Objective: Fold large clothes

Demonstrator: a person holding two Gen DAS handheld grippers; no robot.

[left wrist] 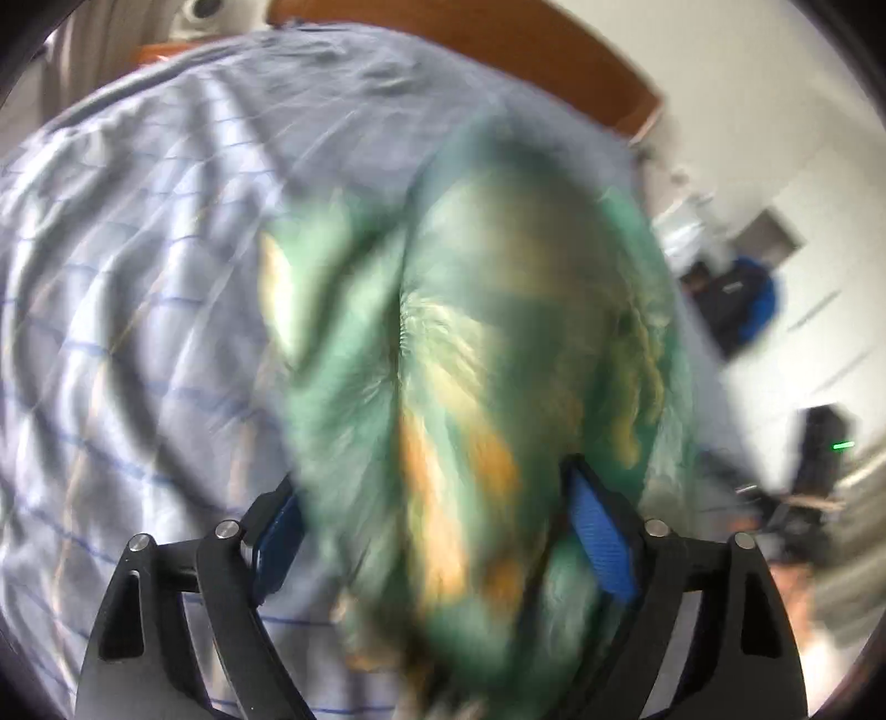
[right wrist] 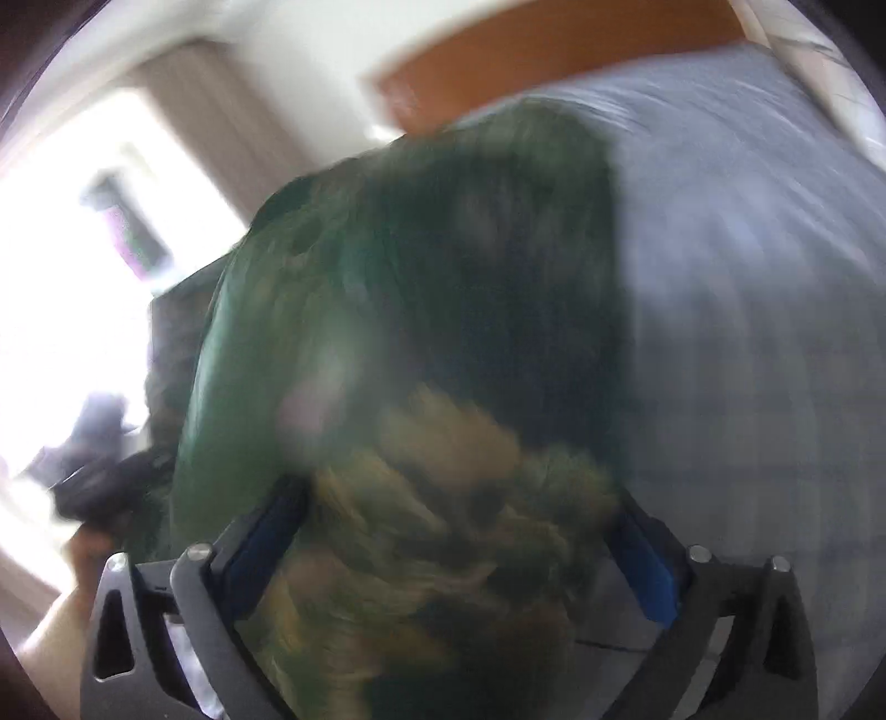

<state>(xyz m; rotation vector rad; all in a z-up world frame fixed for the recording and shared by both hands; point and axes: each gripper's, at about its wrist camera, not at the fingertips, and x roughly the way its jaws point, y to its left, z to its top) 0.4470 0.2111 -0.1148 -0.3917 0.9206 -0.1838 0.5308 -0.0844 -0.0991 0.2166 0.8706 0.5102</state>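
A large green garment with orange and yellow patches (left wrist: 470,343) is bunched and hangs in front of the left wrist camera, over a bed. My left gripper (left wrist: 437,526) has its blue-padded fingers (left wrist: 601,537) wide apart, with the cloth filling the gap between them. In the right wrist view the same garment (right wrist: 421,310) looks dark green and blurred. My right gripper (right wrist: 459,537) also has its fingers (right wrist: 645,559) wide apart with cloth bunched between them. Whether either one grips the cloth is unclear. Both views are motion-blurred.
A bed with a pale blue checked sheet (left wrist: 138,277) lies under the garment, also seen in the right wrist view (right wrist: 747,277). An orange-brown headboard (left wrist: 498,50) stands behind it. A dark blue bag (left wrist: 736,304) lies on the floor at right. A bright window (right wrist: 66,266) is at left.
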